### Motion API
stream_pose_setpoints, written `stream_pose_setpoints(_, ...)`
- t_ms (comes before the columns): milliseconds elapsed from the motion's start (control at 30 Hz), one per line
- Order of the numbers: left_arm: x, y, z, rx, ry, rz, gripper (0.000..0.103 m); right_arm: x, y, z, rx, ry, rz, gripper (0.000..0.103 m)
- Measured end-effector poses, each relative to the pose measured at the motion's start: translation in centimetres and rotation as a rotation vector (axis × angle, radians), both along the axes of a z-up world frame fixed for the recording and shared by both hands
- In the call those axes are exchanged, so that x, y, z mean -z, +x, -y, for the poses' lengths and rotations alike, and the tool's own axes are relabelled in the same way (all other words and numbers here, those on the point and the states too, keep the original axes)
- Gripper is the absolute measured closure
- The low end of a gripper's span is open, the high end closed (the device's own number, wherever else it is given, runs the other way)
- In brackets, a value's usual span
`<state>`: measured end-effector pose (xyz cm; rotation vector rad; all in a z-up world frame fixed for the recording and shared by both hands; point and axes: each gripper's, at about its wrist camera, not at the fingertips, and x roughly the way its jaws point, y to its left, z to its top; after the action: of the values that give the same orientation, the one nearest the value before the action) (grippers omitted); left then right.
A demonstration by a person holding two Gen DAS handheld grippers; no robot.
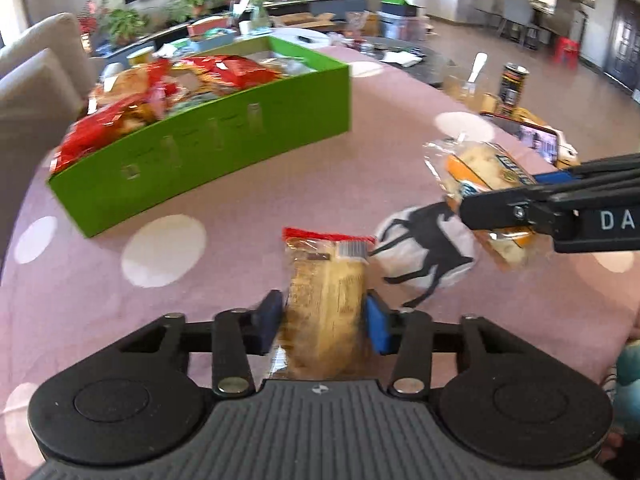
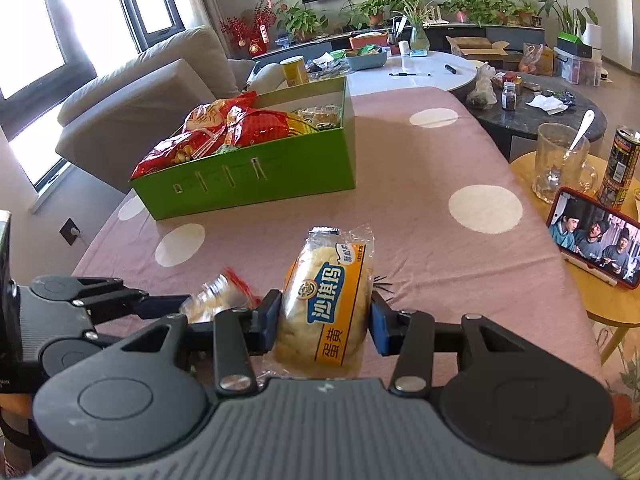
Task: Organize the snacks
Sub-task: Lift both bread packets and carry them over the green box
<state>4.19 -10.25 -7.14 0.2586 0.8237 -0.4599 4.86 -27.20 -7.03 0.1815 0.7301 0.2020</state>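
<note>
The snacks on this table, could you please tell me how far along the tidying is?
Done: the green box already holds many red packets. In hand: the left gripper is shut on a red-edged pastry, and the right gripper grips a yellow-label pastry. Left: both pastries are yet to go into the box; no other loose snack shows on the cloth.

Reading "沙琪玛" in white on a blue band, and "蛋黄" in dark characters on orange below it, on the yellow snack packet (image 2: 326, 312). Showing white letters "DA", cut off by the frame edge, on the right gripper (image 1: 472, 196) arm. Other print too blurred to read.
</note>
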Motion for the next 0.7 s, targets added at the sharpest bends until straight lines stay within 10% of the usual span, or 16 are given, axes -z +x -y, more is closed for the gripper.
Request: stream_pose_setpoints(700,-3.2,-0.6,-3.3,-0.135,-0.157,0.077,0.068,-1.4,0.5,-2.1,-0.058,-0.021,0.039,0.030)
